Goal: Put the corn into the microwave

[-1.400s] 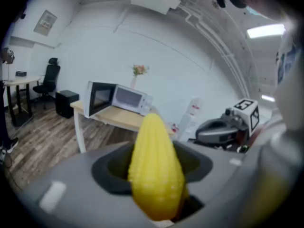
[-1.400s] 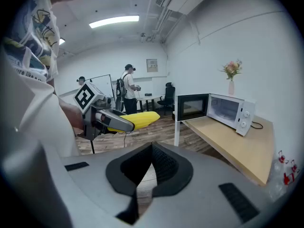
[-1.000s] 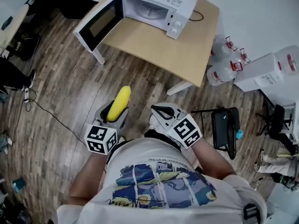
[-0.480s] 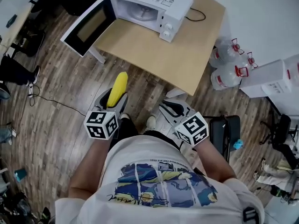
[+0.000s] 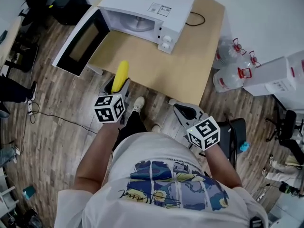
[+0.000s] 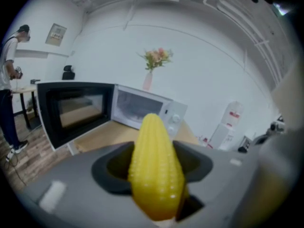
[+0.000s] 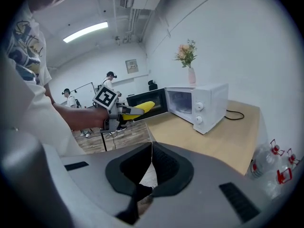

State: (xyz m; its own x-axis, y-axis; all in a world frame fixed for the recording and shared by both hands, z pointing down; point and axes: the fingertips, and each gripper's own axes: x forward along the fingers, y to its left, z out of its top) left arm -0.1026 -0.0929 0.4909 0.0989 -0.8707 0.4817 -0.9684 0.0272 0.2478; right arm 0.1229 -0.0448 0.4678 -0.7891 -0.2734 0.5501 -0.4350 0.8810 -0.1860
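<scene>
left gripper (image 5: 118, 85) grips corn (image 5: 122, 73), nearer microwave (image 5: 147, 7) | right gripper (image 5: 179, 108) closed

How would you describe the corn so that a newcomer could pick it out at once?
Find the wooden table with the white microwave, its door swung open. At the table's near edge, the left hand-held gripper grips the corn, pointing toward the microwave. It is the only bright yellow, knobbly cob in sight; the right hand-held gripper is shut and empty.
</scene>
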